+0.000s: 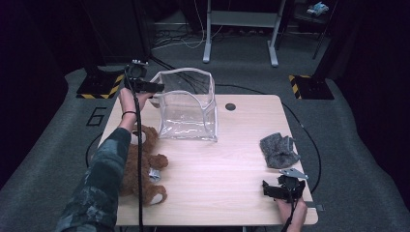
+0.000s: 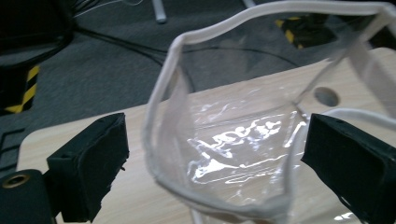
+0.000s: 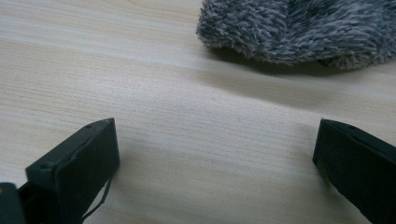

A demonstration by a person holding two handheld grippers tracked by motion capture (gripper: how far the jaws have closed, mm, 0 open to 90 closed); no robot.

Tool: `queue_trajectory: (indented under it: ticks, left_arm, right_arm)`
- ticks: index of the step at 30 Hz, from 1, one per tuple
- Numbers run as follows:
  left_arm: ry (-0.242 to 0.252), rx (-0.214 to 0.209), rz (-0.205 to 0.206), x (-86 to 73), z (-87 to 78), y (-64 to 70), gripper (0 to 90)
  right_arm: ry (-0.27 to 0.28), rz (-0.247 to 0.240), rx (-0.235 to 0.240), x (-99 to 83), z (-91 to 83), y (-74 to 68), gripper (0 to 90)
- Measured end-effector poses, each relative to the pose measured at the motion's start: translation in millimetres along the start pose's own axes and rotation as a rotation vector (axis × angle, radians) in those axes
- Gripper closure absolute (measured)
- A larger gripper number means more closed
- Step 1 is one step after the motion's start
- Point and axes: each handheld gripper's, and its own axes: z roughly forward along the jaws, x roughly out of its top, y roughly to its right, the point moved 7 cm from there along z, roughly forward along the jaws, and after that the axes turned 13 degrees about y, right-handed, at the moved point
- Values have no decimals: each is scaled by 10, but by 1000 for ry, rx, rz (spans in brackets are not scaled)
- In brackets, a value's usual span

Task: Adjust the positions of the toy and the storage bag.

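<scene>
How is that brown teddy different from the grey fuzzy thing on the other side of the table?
The teddy is brown and has limbs and paws; the grey fuzzy thing is a shapeless grey lump. The teddy is clearly the bigger of the two. It lies near the table's left edge, partly under the person's forearm, while the grey thing sits near the right edge, just beyond the right gripper. Both look soft and lie untouched on the wooden table.

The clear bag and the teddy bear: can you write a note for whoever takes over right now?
Left gripper: open, jaws on either side of the clear bag's near-left rim, not closed on it.
Right gripper: open, resting low over the table near the grey fuzzy cloth.
Brown teddy bear lies at the table's left edge, outside the bag.
Done: bag stands open. Left: nothing is in it yet.
</scene>
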Motion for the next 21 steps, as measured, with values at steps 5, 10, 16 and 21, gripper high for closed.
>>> queue_trajectory:
  ticks: [5, 10, 16, 21]
  left_arm:
    - [-44, 35, -24, -150, 87, -88, 124]
    - [-97, -36, -82, -260, 138, -69, 252]
    - [-124, -103, -49, -362, 137, 66, 566]
    - [-143, -140, -61, -363, 94, 125, 720]
  right_arm:
    - [0, 0, 0, 0, 0, -1, 0]
    - [2, -1, 0, 1, 1, -1, 0]
    - [0, -1, 1, 1, -2, -3, 0]
    - [1, 1, 3, 0, -3, -11, 0]
